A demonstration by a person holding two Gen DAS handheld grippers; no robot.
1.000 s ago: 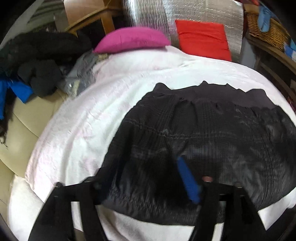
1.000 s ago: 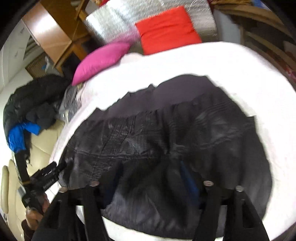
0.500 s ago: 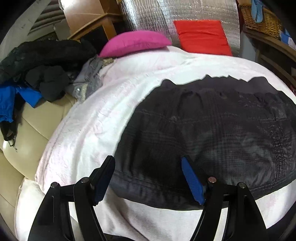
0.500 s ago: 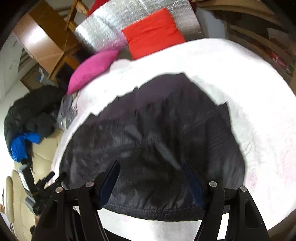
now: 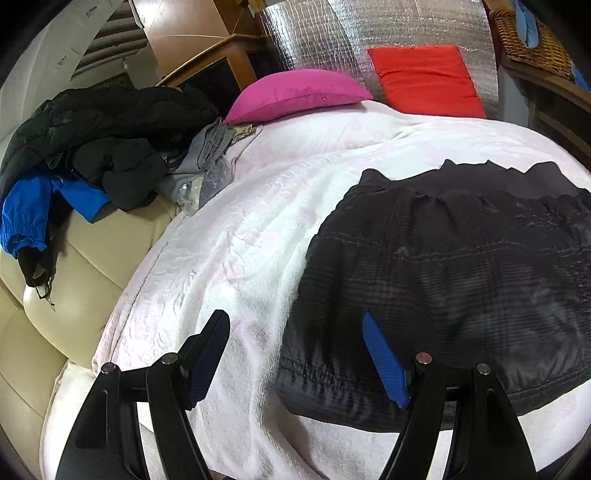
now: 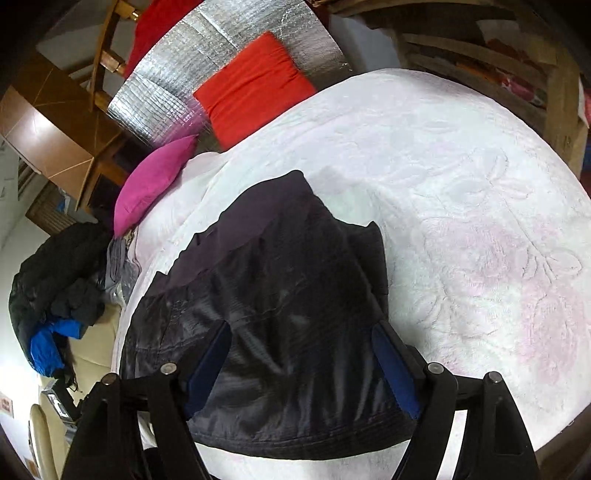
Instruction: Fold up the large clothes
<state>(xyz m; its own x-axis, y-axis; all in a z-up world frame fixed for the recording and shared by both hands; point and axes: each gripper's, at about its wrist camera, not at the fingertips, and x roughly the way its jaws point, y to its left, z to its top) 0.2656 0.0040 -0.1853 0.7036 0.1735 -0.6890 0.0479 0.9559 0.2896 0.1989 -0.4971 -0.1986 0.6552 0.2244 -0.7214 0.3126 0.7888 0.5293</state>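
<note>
Black garment [image 5: 461,280] lies flat on white blanket [image 5: 229,258], touching neither tongs.

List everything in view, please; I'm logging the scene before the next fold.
Black garment: one, folded, on the blanket.
Blanket: one, white-pink, over the bed.
Pink pillow: one, at the head.
Red cushion: one, against silver foil sheet.
Clothes pile: black, blue, grey, on cream sofa.
Wicker basket: one, top right.
Left gripper: jaws open, empty.
Right gripper: jaws just opening, above the garment.
</note>
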